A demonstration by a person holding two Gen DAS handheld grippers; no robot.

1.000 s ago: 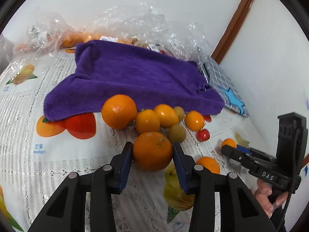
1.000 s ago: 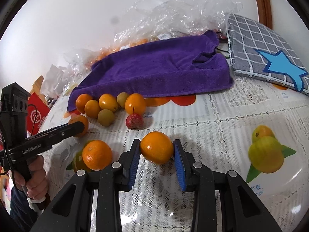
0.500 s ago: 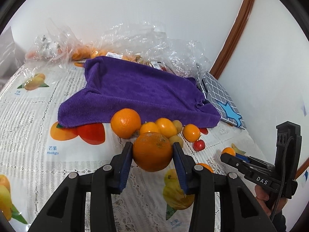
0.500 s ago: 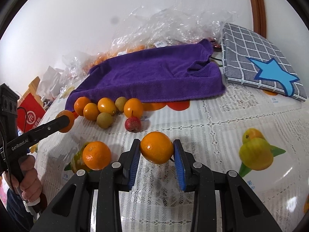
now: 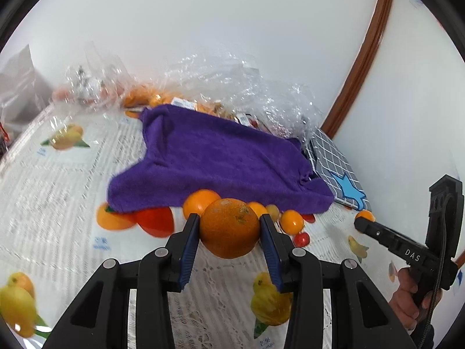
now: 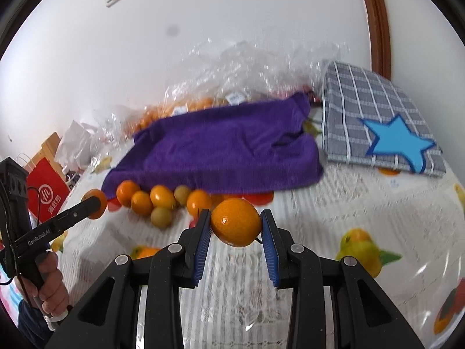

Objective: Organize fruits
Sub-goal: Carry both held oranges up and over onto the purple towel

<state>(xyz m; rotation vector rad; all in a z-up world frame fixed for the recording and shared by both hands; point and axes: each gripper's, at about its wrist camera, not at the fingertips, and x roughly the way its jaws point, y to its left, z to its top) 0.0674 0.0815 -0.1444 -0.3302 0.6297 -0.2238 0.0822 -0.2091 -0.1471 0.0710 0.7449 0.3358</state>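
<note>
White lace tablecloth [image 5: 58,197] printed with fruit pictures, plain white wall behind, brown wooden trim in the corner. Left gripper [image 5: 229,229] is clamped on a big orange [image 5: 229,228], carried clear above the cloth; right gripper [image 6: 236,223] grips a smaller orange [image 6: 236,222], also off the table. Beyond them a cluster of loose fruit [image 6: 161,200] sits along the front edge of a purple towel [image 5: 221,163], crumpled clear plastic bags [image 5: 238,87] behind it, a grey checked cloth with a blue star [image 6: 377,122] to the right
</note>
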